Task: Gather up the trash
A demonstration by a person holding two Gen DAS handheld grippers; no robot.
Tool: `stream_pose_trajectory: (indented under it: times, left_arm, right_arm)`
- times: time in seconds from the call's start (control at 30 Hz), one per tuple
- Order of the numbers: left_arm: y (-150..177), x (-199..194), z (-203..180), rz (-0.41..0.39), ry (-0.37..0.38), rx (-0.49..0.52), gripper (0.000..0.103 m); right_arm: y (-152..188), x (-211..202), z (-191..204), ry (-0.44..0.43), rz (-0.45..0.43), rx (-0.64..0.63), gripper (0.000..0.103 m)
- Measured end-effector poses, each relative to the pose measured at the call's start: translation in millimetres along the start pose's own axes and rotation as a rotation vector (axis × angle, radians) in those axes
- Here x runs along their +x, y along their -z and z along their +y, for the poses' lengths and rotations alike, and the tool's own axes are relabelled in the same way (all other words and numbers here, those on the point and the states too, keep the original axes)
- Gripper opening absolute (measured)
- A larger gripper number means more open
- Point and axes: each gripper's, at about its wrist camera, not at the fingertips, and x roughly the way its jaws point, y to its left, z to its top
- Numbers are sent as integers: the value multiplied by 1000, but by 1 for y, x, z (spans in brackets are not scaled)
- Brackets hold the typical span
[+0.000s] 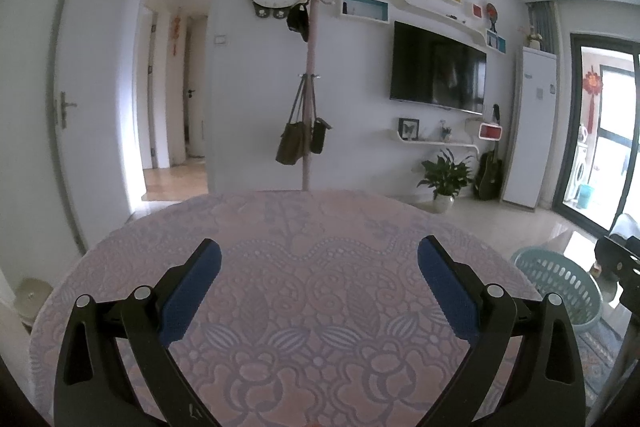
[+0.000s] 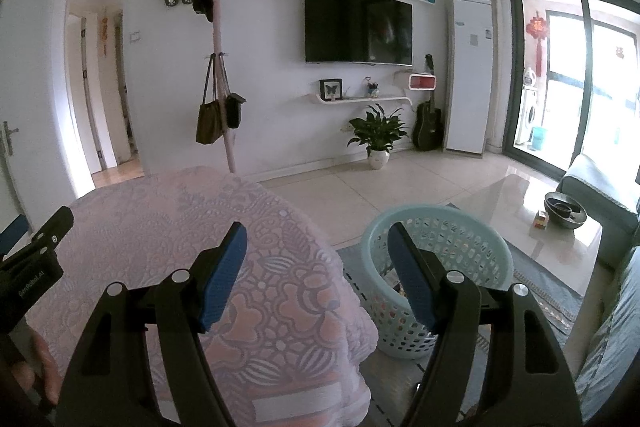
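Note:
My left gripper (image 1: 319, 253) is open and empty above a round table covered with a pink lace cloth (image 1: 312, 307). My right gripper (image 2: 318, 237) is open and empty, over the table's right edge (image 2: 320, 251). A light blue plastic basket (image 2: 472, 247) stands on the floor just right of the table, with some items dimly visible at its bottom. The basket also shows in the left wrist view (image 1: 560, 279). The left gripper shows at the left edge of the right wrist view (image 2: 32, 247). No loose trash shows on the cloth.
A glass coffee table (image 2: 520, 211) with a dark bowl (image 2: 565, 211) stands to the right, a grey sofa (image 2: 600, 187) behind it. A coat rack (image 1: 309, 87), potted plant (image 2: 378, 135), guitar (image 2: 429, 123) and TV (image 2: 358, 25) line the far wall.

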Motion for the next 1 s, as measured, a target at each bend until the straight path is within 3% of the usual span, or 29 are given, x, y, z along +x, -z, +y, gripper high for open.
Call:
stream_pose_trajectory:
  times: [1.0]
  left_arm:
    - [-1, -3, -1, 2, 1, -9, 96]
  right_arm:
    - [0, -1, 1, -1, -1, -7, 69]
